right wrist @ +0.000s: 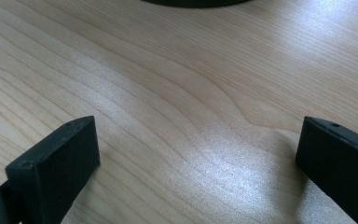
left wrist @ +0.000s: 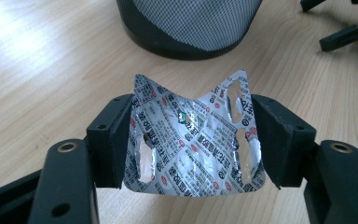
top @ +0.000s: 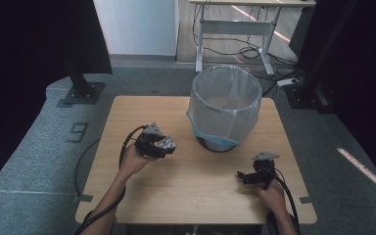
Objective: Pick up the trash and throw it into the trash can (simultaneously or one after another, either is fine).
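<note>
A crumpled silver foil blister sheet (left wrist: 193,140) with red and black print is pinched between the two black jaws of my left gripper (left wrist: 192,140), which is shut on it above the wooden table. From the high view the same left gripper (top: 169,145) holds the shiny foil sheet (top: 167,143) at the table's left middle, a short way left of the bin. My right gripper (top: 239,175) rests low over the table at the front right. Its jaws stand wide apart in the right gripper view, right gripper (right wrist: 198,154) open over bare wood.
A mesh waste bin (top: 225,105) lined with a clear plastic bag stands at the table's (top: 186,196) back middle; its dark base (left wrist: 186,39) is just beyond the foil. Cables trail from both grippers toward the front edge. A desk frame and black stands lie beyond the table.
</note>
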Tool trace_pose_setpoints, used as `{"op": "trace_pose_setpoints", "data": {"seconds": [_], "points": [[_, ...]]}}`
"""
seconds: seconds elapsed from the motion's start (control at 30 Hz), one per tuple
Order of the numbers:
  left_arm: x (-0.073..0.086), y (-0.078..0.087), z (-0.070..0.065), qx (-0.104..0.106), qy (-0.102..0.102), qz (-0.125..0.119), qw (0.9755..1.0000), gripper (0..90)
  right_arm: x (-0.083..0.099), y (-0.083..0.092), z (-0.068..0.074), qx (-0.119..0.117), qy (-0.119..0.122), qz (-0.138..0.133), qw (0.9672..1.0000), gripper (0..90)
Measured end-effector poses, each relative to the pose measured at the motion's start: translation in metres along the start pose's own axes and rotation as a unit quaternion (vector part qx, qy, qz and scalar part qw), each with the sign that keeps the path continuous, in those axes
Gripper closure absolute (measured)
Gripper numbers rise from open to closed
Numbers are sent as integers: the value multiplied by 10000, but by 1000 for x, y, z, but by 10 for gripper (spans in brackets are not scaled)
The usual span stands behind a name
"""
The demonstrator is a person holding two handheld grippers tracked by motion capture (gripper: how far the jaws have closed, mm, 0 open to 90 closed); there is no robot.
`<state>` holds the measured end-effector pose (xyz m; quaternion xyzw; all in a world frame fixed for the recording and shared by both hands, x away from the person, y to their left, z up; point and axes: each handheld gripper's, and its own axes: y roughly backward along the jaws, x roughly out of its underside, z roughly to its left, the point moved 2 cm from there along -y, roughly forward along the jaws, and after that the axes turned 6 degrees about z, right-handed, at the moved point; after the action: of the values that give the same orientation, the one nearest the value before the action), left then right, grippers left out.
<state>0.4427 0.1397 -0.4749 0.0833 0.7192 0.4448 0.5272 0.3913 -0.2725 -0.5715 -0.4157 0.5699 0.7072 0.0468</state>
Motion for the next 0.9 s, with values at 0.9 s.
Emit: {"op": "trace_pose_setpoints", "data": {"seconds": [0.9], "points": [[-54,35,2,-84,-114,-151,9998,346,0,0,0,3,9,8,10000,0]]}}
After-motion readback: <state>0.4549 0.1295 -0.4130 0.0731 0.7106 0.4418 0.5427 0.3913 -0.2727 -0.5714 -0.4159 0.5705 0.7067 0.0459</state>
